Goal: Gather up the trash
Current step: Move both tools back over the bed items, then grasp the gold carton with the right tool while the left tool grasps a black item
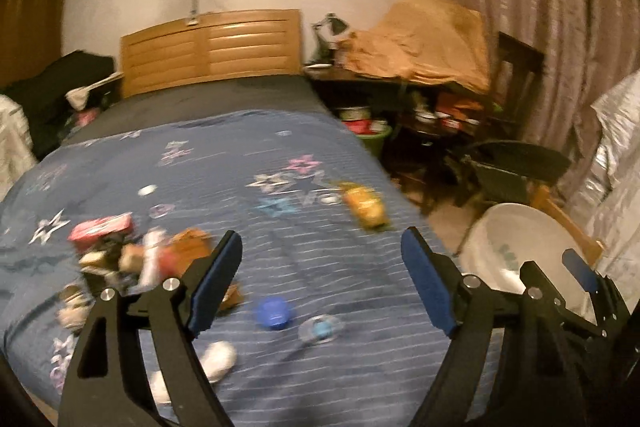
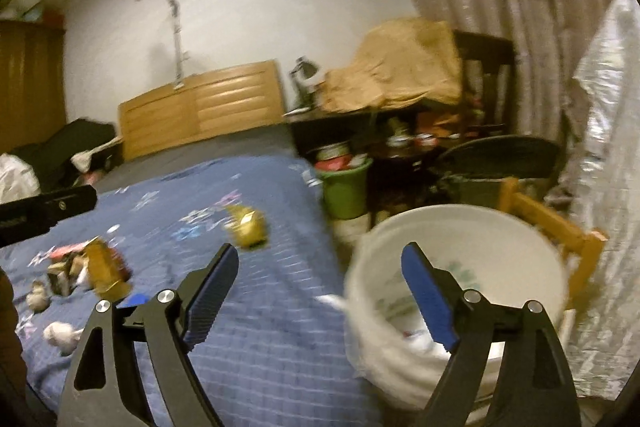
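Left tool (image 1: 322, 251) wide, empty, above blue star-patterned bed quilt (image 1: 280, 155) near blue round cap (image 1: 274, 311). Right tool (image 2: 320, 267) wide, empty, beside white plastic bucket (image 2: 480, 227).

Dim warm light, motion blur, fisheye-warped edges

The left gripper (image 1: 322, 281) is held with its jaws spread wide and nothing between the blue pads (image 1: 214, 287). The right gripper (image 2: 316, 297) is likewise held wide apart and empty, angled slightly downward. In the left wrist view, the right gripper is seen just beside it, at the lower right.
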Available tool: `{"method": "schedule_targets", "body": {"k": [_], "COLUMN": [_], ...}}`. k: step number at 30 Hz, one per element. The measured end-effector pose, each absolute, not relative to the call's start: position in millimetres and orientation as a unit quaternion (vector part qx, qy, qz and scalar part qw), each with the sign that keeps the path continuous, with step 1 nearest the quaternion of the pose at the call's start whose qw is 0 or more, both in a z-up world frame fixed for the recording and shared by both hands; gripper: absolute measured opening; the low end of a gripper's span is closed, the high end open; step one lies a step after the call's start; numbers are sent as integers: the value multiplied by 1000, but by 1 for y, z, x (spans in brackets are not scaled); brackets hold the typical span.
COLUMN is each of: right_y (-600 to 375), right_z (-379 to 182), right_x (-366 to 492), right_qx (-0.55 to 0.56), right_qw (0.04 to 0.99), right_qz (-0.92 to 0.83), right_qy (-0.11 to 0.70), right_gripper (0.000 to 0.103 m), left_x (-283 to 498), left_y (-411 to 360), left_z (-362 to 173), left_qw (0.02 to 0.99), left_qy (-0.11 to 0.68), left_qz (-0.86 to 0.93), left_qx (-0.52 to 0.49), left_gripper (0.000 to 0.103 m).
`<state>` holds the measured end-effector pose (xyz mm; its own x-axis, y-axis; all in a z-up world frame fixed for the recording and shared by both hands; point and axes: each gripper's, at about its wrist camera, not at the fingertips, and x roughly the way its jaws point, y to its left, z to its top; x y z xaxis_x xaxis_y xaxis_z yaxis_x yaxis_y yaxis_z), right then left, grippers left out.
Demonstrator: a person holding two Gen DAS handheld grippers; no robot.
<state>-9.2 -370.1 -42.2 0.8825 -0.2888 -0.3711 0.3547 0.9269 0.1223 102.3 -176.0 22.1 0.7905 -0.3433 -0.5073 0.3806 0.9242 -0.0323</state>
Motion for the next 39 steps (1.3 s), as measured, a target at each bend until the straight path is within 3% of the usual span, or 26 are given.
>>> {"method": "schedule_targets", "body": {"k": [14,20,32,34,35,36,39], "right_y": [-233,-193,-154,-157,-159,-156,-154], "right_z": [-68,-78,-108,-116,-118,-118,-111], "right_x": [117,175,269,276,277,277,267], "right_qx": [28,-10,-20,1,15,18,13], "right_qw": [963,950,911,900,895,894,901], "right_qz": [5,65,116,137,153,159,155], "right_qy": [268,304,394,414,419,418,404], "right_gripper": [92,97,96,80,66,54,51], "left_x": [157,195,244,247,247,248,239], "left_y": [17,49,46,43,43,45,53], "left_z": [-39,-67,-99,-103,-105,-105,-95], "left_qw": [935,923,912,910,910,909,914], "left_qy": [333,358,399,407,409,409,390], "left_qz": [-84,-80,-64,-62,-53,-57,-76], "left_qx": [-86,-114,-65,-53,-50,-55,-78], "left_gripper": [78,78,81,63,44,38,18]}}
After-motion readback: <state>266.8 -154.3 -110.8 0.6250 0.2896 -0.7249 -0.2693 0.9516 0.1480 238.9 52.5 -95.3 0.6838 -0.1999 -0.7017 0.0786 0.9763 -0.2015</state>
